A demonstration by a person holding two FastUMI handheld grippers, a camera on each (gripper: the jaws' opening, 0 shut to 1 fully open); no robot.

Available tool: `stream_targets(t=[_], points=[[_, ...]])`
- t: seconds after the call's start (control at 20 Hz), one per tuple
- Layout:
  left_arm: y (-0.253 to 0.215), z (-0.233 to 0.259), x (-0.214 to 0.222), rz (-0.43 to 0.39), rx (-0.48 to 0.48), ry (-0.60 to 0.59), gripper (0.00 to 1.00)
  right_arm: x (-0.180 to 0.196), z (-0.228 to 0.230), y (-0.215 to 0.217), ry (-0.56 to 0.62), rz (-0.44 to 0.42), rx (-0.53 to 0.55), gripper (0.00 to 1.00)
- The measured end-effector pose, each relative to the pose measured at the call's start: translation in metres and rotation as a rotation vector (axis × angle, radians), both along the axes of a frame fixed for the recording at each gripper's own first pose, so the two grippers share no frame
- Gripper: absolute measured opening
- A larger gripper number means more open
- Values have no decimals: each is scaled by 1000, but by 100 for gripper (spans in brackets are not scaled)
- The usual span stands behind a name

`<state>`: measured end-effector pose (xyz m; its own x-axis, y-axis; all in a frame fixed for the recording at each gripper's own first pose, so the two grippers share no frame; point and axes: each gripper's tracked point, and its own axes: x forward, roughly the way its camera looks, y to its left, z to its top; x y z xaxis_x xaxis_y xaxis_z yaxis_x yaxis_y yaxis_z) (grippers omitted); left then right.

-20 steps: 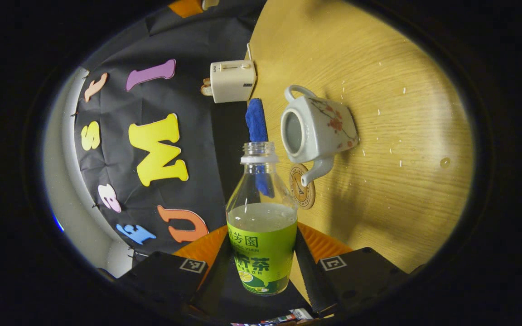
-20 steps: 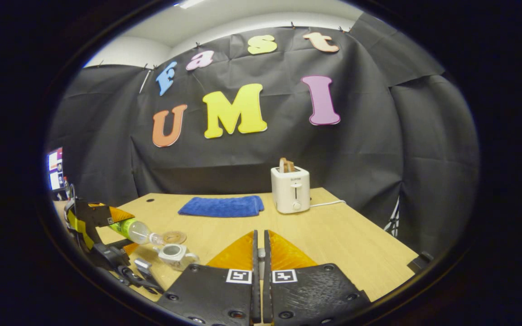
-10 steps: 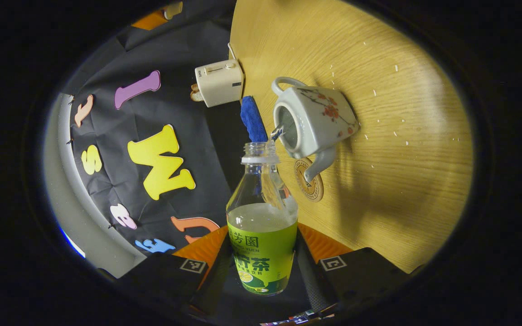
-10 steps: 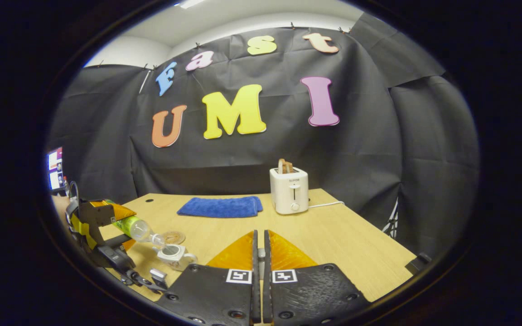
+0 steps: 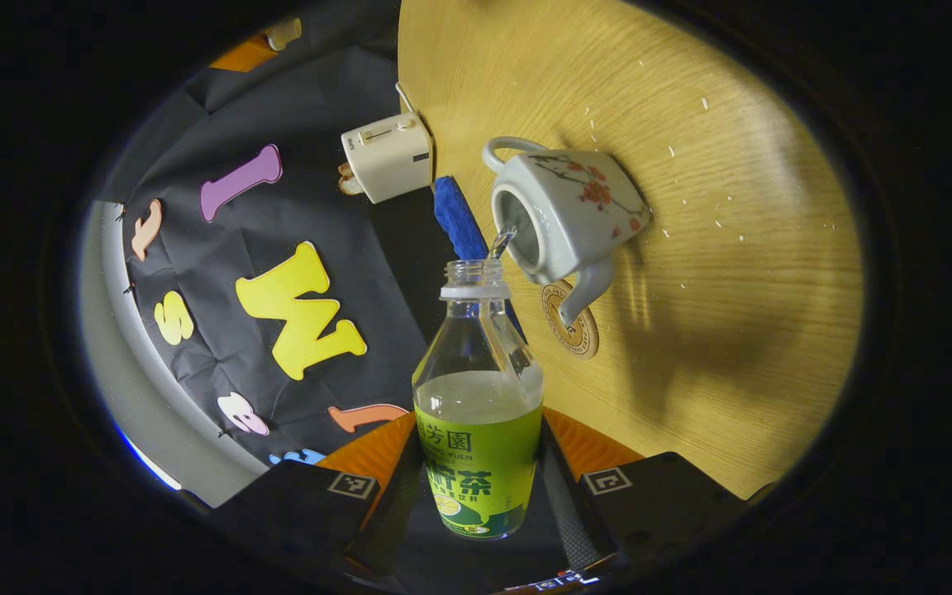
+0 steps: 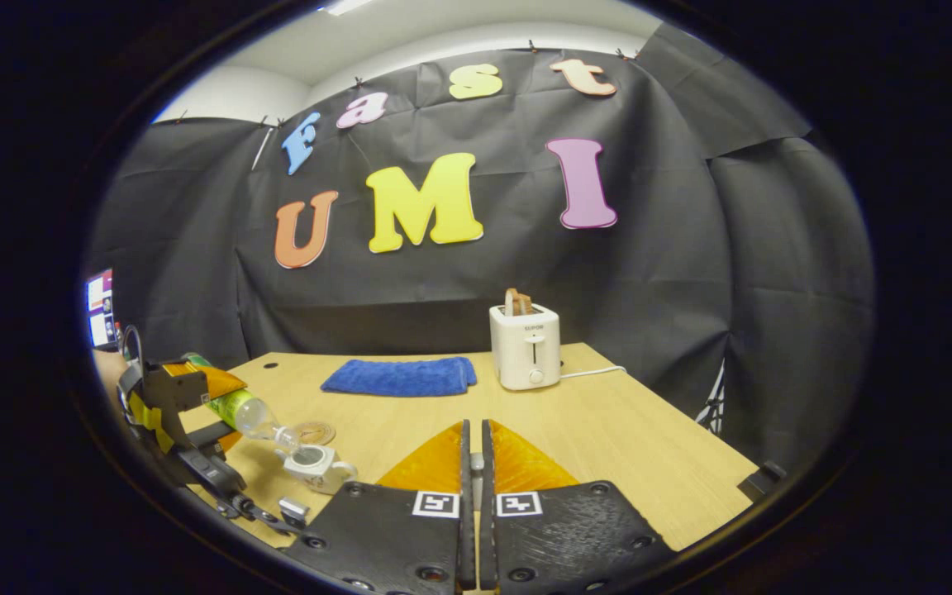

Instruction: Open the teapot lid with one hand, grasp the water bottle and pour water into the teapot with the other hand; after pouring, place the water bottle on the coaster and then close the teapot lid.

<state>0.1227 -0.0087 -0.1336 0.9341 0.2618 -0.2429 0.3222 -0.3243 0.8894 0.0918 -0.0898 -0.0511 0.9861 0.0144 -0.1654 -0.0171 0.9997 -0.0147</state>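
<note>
My left gripper (image 5: 480,442) is shut on a clear water bottle (image 5: 478,446) with a green label, capless and tipped over. A thin stream of water (image 5: 499,244) runs from its mouth into the open top of the white flowered teapot (image 5: 583,211) on the wooden table. A round coaster (image 5: 573,326) lies right by the spout. In the right gripper view, the left gripper (image 6: 195,413), the bottle (image 6: 240,411), the teapot (image 6: 315,464) and the coaster (image 6: 313,431) sit at the lower left. My right gripper (image 6: 476,434) is held above the table, pinched on a pale sliver, the teapot lid (image 6: 476,479).
A white toaster (image 6: 525,347) with bread in it stands at the back of the table (image 6: 625,446), its cord trailing right. A folded blue cloth (image 6: 397,376) lies left of it. Small droplets (image 5: 691,165) speckle the wood near the teapot. A screen (image 6: 100,306) glows at far left.
The left gripper has tipped the bottle further and moved its mouth to the teapot opening; water now streams in. The right gripper has barely moved.
</note>
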Motion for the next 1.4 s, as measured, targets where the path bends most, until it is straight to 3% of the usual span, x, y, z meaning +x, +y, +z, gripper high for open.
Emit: stream_targets(t=[0.75, 1.4], points=[[-2, 14, 0, -2, 120, 13, 76, -1, -1, -1, 12, 17, 31, 2], [-4, 11, 2, -5, 111, 16, 76, 1, -1, -7, 12, 10, 37, 2]])
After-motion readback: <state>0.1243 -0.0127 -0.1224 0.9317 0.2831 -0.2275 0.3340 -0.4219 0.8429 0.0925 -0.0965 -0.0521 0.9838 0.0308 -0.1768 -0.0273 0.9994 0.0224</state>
